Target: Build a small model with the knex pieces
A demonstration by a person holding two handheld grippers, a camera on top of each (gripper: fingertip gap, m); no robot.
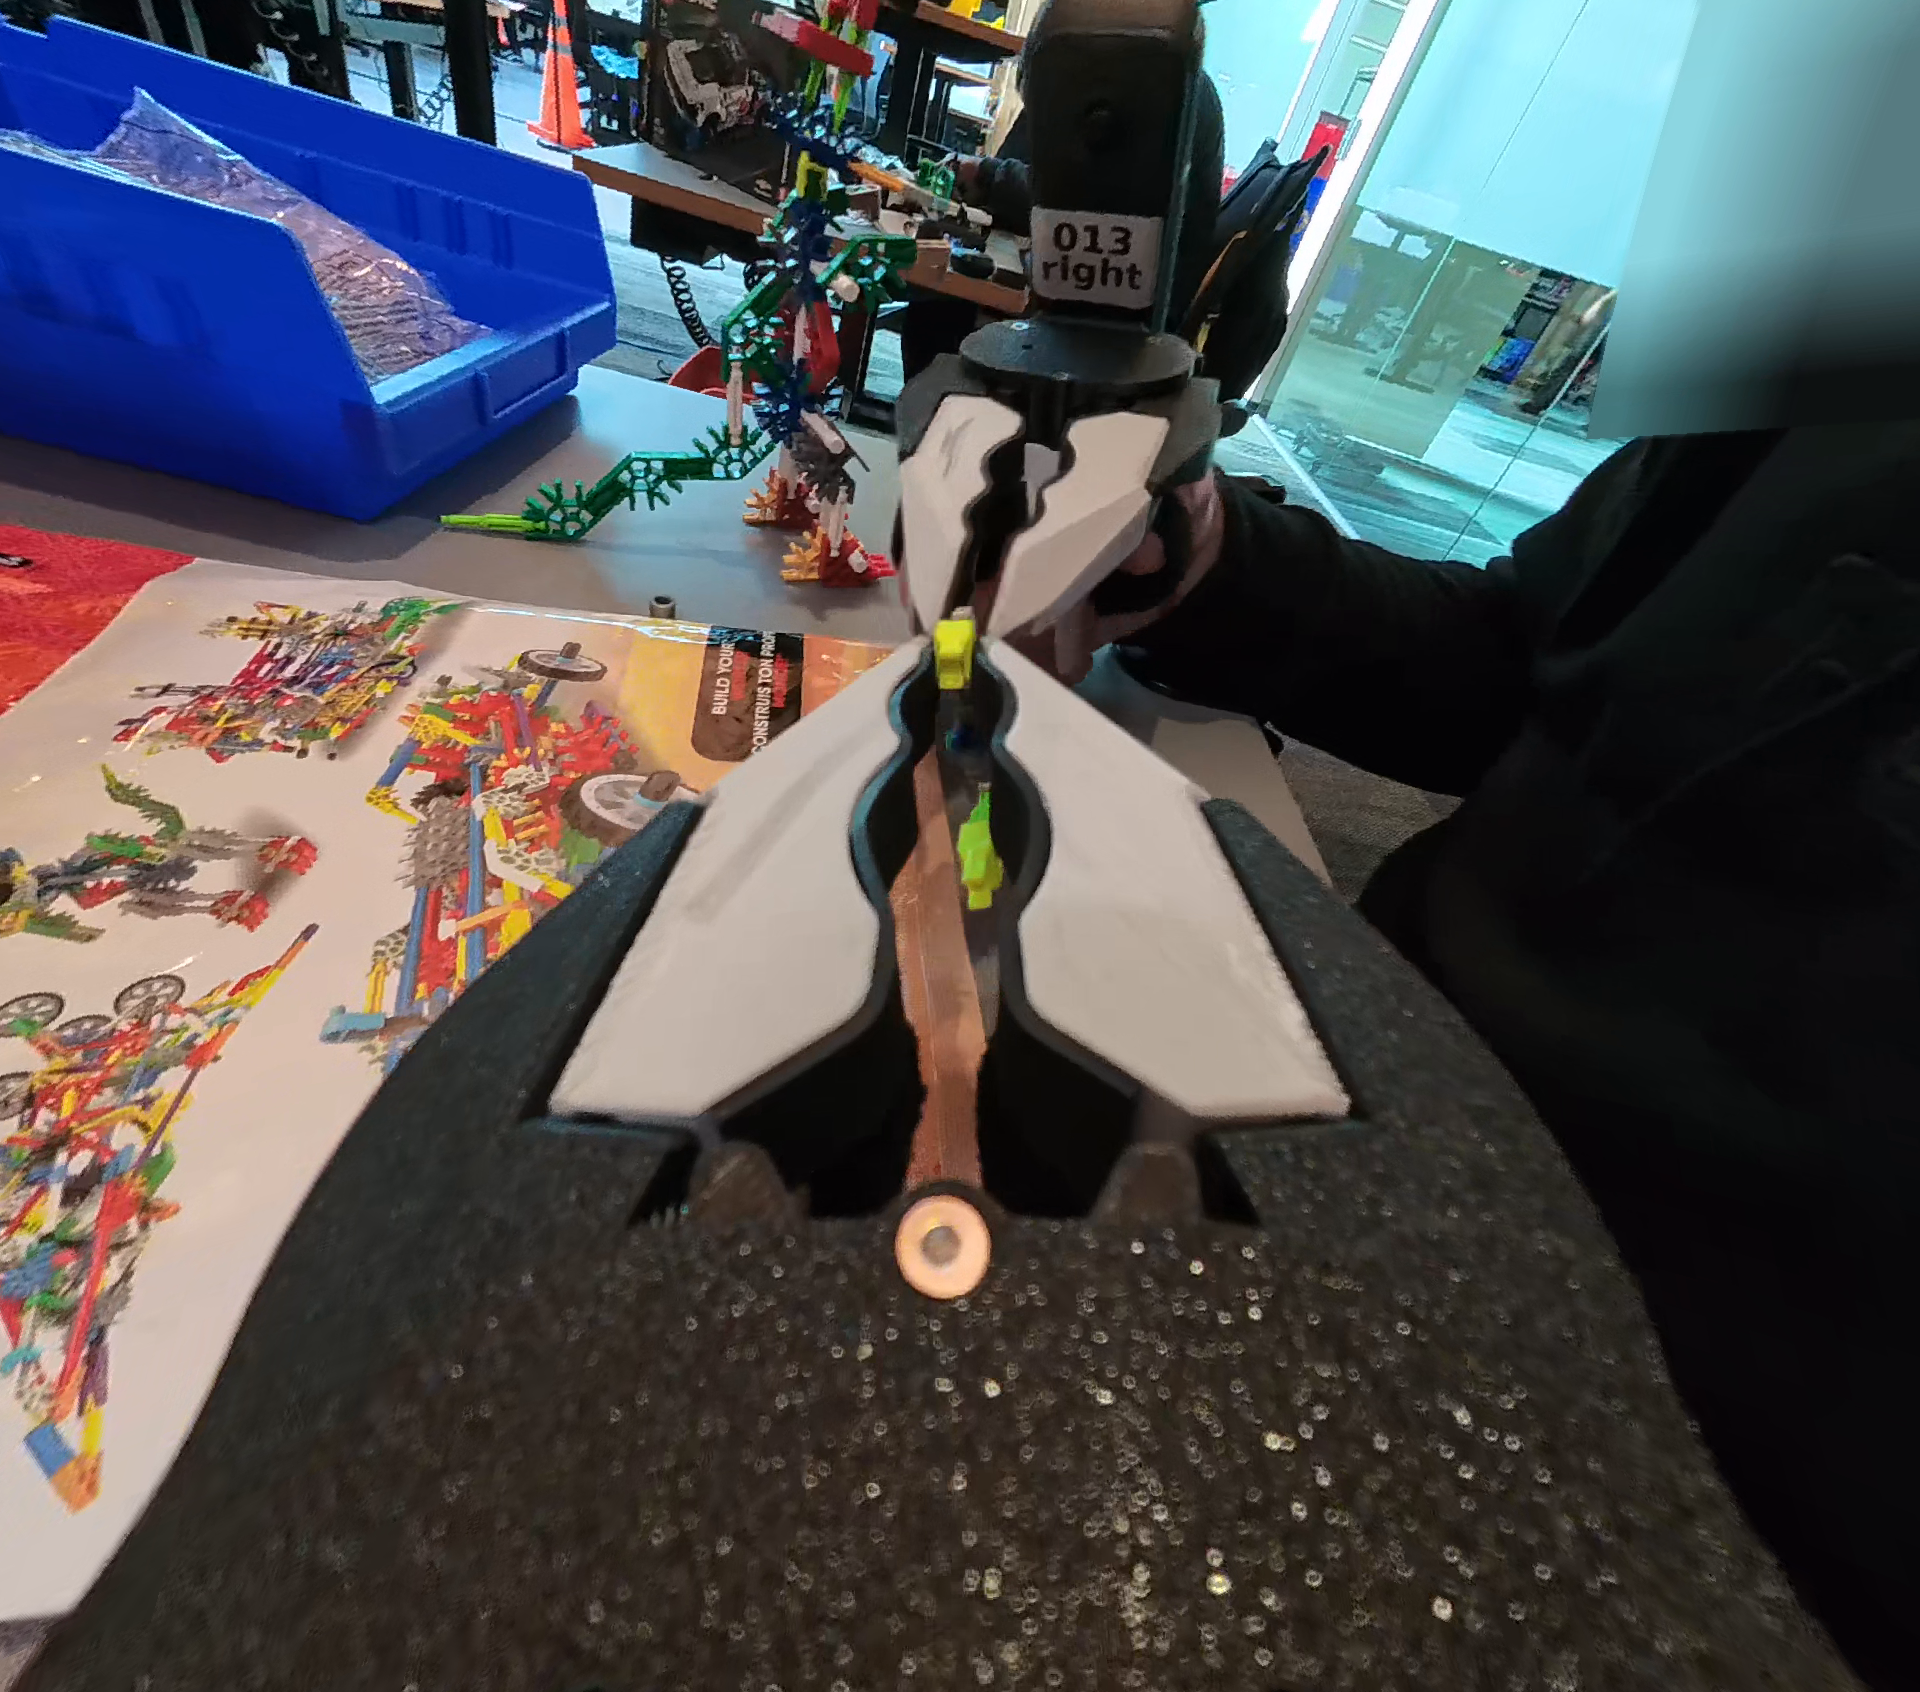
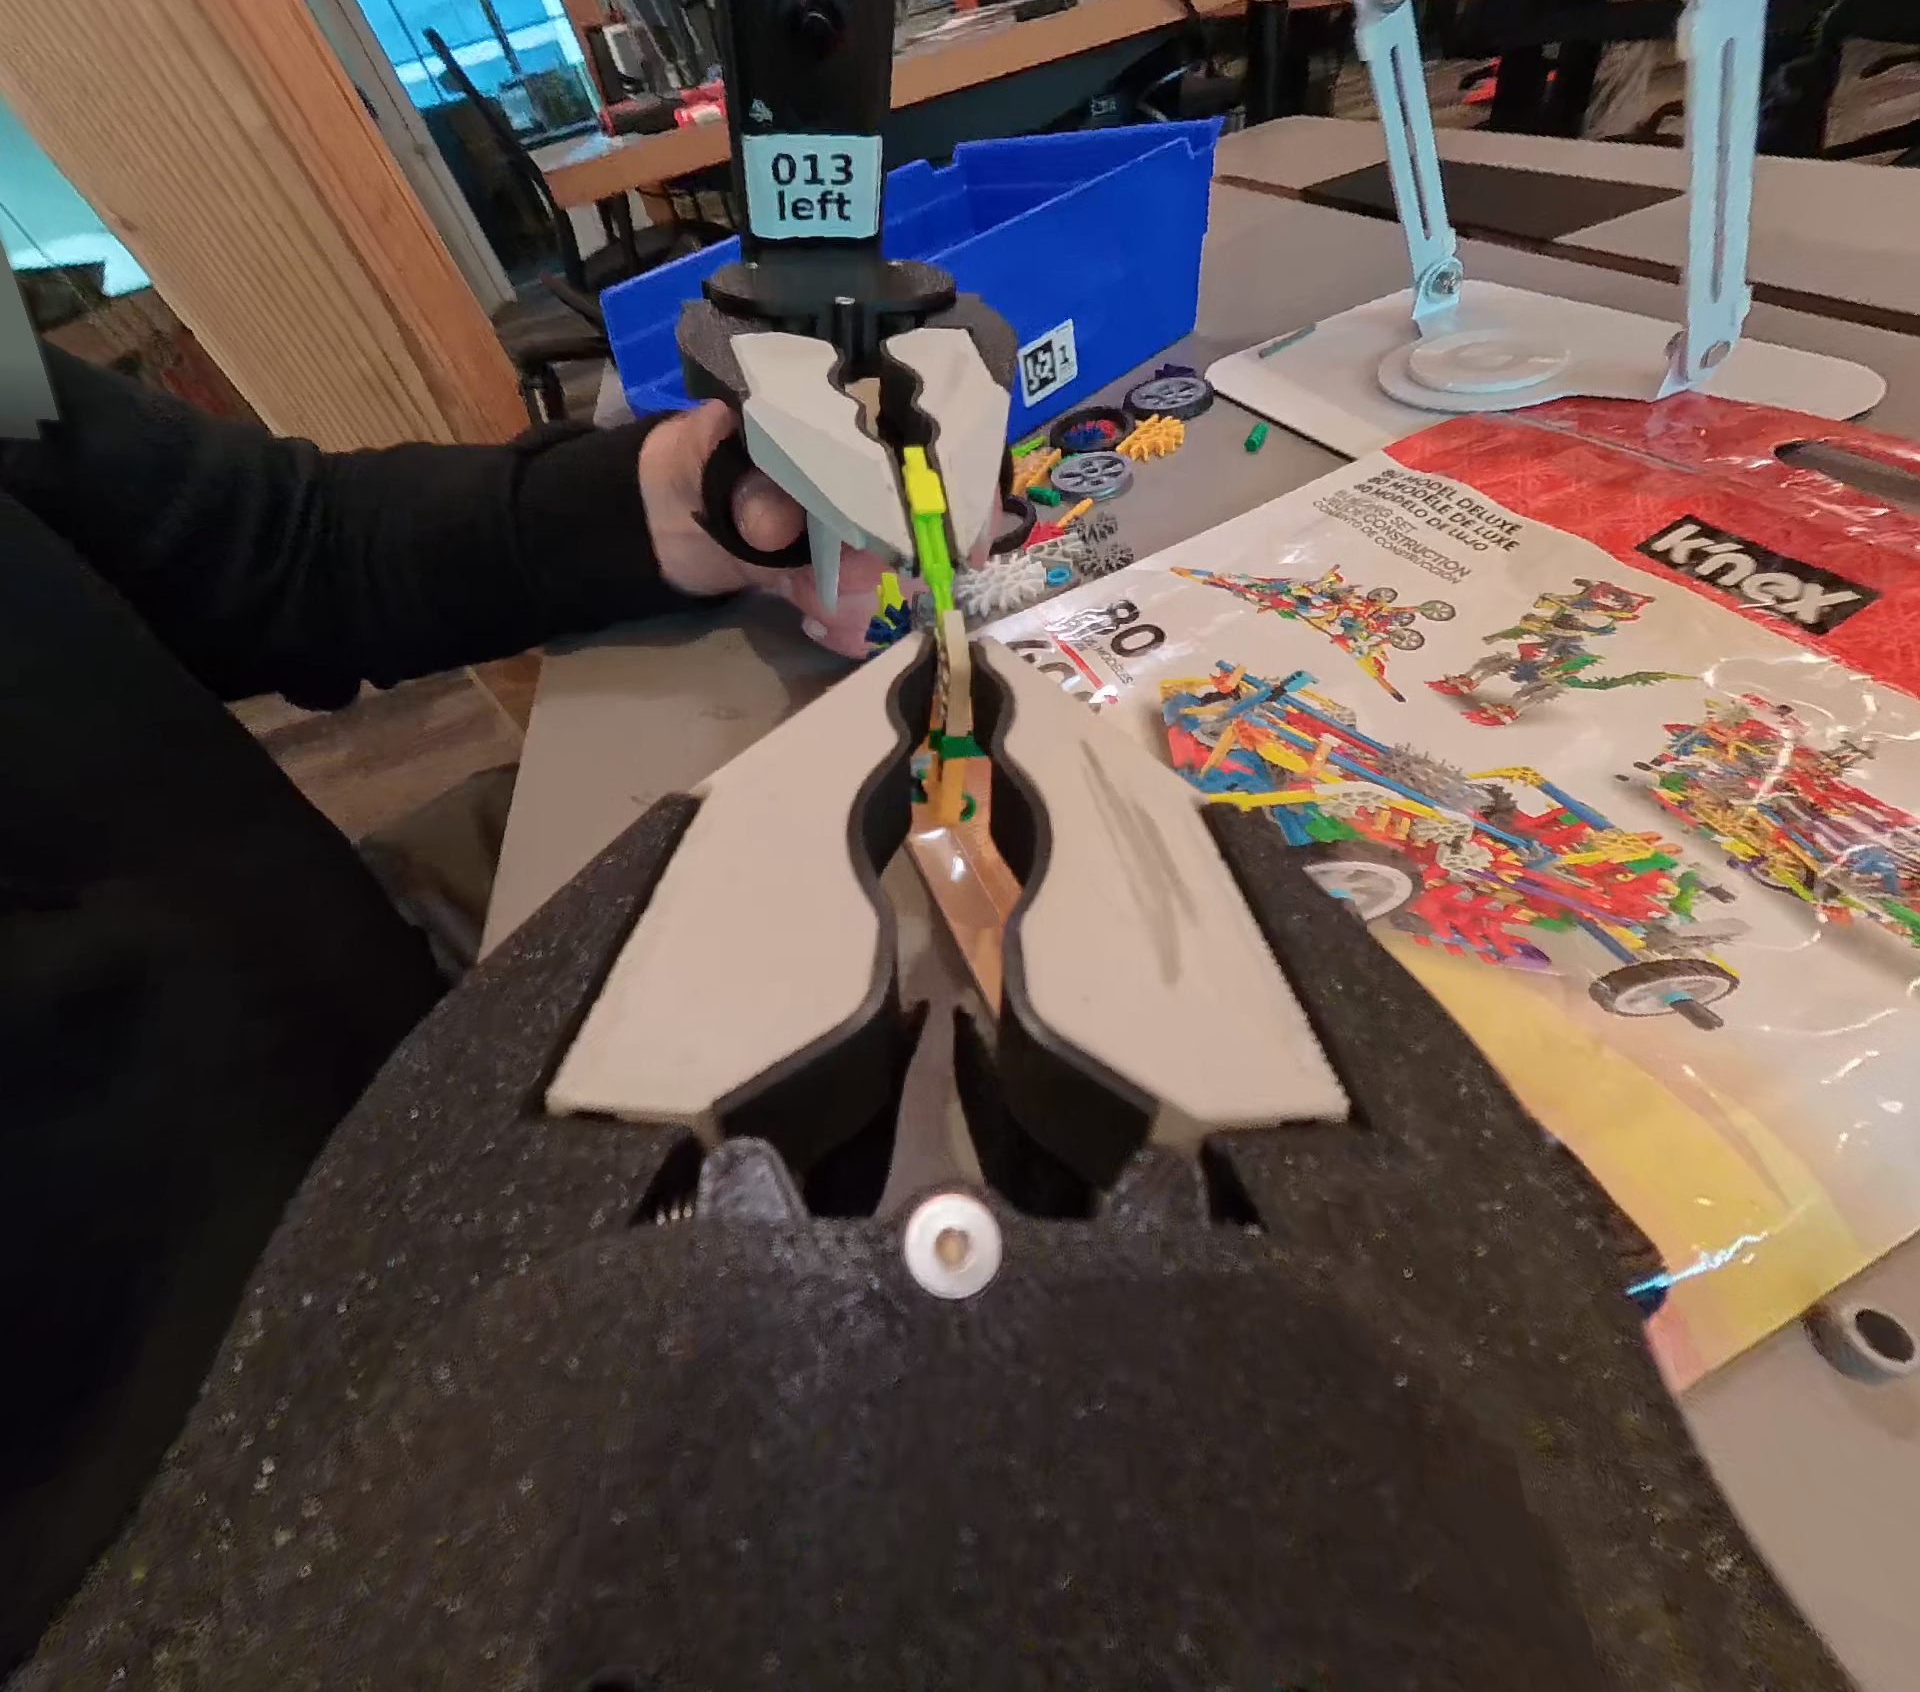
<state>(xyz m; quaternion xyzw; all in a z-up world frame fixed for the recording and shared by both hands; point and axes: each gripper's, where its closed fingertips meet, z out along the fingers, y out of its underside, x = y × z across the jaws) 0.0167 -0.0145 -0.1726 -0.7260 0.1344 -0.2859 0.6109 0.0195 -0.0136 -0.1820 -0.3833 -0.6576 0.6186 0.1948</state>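
My left gripper [image 1: 954, 668] is shut on a yellow-green construction-toy piece [image 1: 954, 645] that sticks out past its fingertips. In the right wrist view the left gripper [image 2: 920, 567] faces me, with that yellow-green piece [image 2: 928, 530] running down between its pads. My right gripper [image 2: 951, 655] is shut on a small cream piece [image 2: 954, 640]. The cream piece meets the lower end of the yellow-green piece. In the left wrist view the right gripper [image 1: 961, 603] points down, tip to tip with mine. Both grippers are held above the table [image 1: 644, 530].
A printed plastic bag [image 2: 1507, 811] lies on the table under the grippers. A blue bin [image 1: 312, 333] and a tall creature model built of the same pieces [image 1: 805, 354] stand behind. Loose wheels and connectors [image 2: 1091, 479] lie beside a white stand [image 2: 1507, 364]. Only a small space, under 4 cm, lies between the two pairs of fingers.
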